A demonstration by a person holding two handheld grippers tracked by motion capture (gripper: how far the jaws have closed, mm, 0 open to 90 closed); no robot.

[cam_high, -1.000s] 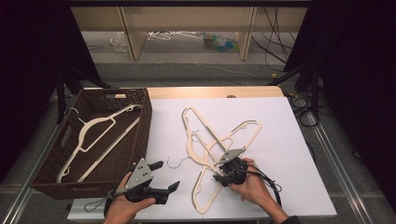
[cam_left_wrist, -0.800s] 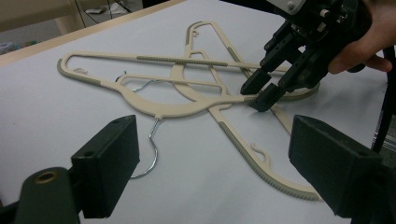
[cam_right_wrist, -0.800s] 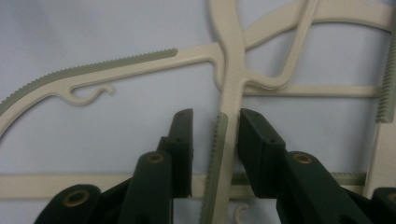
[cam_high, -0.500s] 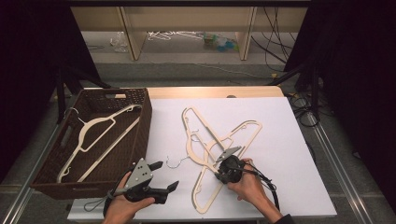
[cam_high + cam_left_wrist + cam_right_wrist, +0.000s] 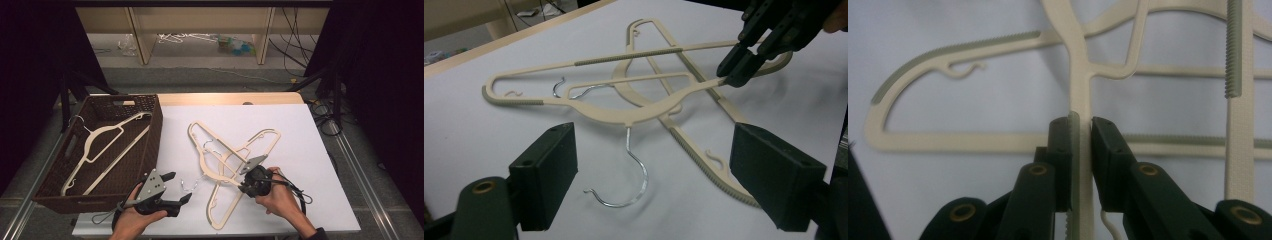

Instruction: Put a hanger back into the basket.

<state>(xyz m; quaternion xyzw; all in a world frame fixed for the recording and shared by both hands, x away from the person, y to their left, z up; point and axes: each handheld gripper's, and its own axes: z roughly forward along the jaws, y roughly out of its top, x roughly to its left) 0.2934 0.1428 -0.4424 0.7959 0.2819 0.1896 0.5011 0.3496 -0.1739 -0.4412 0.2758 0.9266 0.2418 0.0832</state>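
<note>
Two cream plastic hangers lie crossed on the white table (image 5: 310,150). The upper hanger (image 5: 202,155) has its metal hook (image 5: 190,185) pointing at my left gripper (image 5: 179,187), which stands open just short of that hook (image 5: 631,175). My right gripper (image 5: 244,185) has just been closing and is now shut on one arm of this upper hanger (image 5: 1080,95), pads pressed on both sides. In the left gripper view, the right gripper (image 5: 729,77) holds that arm's end slightly off the table. The lower hanger (image 5: 235,200) lies beneath.
A dark wicker basket (image 5: 152,135) stands at the table's left with another cream hanger (image 5: 100,145) inside. The table's front edge is close below both hands. A shelf with clutter stands far behind.
The right gripper's jaws closed on the hanger's arm and the hand rose slightly with it. The left gripper stayed where it was.
</note>
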